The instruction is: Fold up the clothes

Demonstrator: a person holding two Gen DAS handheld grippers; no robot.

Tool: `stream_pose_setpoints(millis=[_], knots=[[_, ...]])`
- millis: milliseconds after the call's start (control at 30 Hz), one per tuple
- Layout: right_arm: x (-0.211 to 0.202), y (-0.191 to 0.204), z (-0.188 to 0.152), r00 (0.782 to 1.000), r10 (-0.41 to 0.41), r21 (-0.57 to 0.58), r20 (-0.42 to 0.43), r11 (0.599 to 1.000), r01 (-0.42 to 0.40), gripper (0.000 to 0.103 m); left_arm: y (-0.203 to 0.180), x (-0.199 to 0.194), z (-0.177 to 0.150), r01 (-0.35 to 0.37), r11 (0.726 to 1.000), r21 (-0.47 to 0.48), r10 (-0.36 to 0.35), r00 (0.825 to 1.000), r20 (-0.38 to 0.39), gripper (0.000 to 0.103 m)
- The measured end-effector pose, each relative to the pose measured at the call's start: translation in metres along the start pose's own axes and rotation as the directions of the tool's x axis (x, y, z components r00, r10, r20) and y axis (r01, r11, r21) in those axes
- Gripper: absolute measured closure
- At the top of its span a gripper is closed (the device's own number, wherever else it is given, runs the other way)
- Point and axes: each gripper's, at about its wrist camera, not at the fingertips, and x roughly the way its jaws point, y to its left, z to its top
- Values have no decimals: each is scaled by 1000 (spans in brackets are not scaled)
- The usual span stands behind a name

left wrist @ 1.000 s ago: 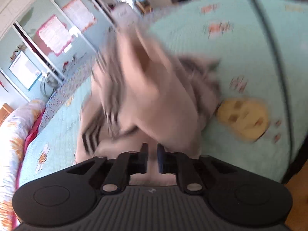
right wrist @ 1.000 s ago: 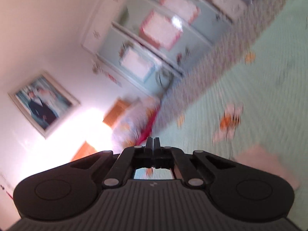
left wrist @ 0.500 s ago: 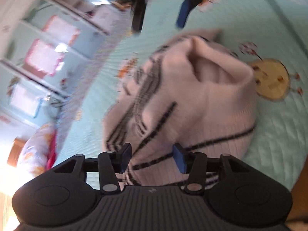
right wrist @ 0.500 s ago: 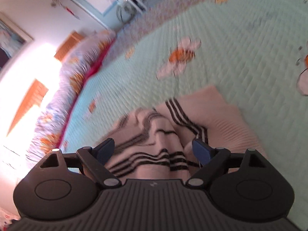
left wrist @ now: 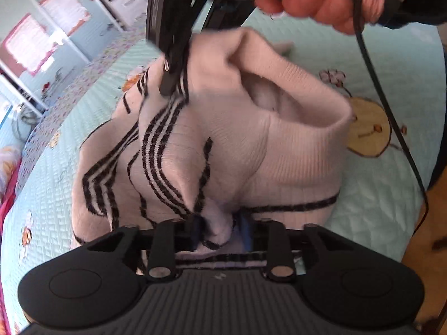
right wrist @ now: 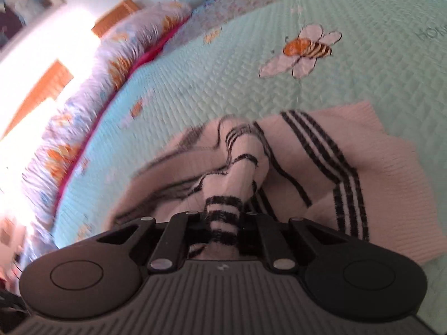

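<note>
A pale pink knitted sweater (left wrist: 279,153) with black stripes lies crumpled on the mint quilt (left wrist: 391,209). My left gripper (left wrist: 220,230) is closing on a fold of its near edge, and the fabric is pinched between the blue pads. At the far side of the heap, my right gripper (left wrist: 167,83) comes down from a person's hand (left wrist: 307,0) and bites a striped fold. In the right wrist view that gripper (right wrist: 223,223) is closing on a bunched striped fold of the sweater (right wrist: 335,167), which fills the gap between its fingers.
The quilt (right wrist: 223,69) with an embroidered bee (right wrist: 304,48) spreads beyond the sweater. A flowered pillow (right wrist: 111,64) lines the bed's left side. A black cable (left wrist: 391,111) hangs over a yellow patch (left wrist: 368,134). Wooden floor (left wrist: 419,237) shows past the bed's right edge.
Both grippers opened wide over the dropped sweater, then closed on folds of it. The right gripper swung down from facing the wall to the sweater's far side.
</note>
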Motion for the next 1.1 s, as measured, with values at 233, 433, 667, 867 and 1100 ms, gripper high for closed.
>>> stream_pose_setpoints(millis=[233, 433, 667, 867, 1100], knots=[[-85, 15, 33, 957, 134, 150, 257, 973, -177, 95, 18, -62, 30, -143, 984, -103, 159, 971, 176, 96], [-211, 44, 62, 822, 195, 93, 536, 953, -287, 96, 70, -152, 86, -251, 940, -233, 327, 858, 396, 96], [-317, 88, 47, 718, 250, -92, 649, 963, -252, 92, 98, -237, 138, -237, 909, -343, 400, 729, 556, 92], [-304, 57, 15, 777, 164, -15, 608, 980, -196, 80, 87, -217, 119, -170, 905, -391, 352, 815, 461, 82], [-234, -11, -64, 918, 26, 208, 396, 971, -117, 70, 41, -142, 21, -119, 907, -403, 193, 970, 147, 81]])
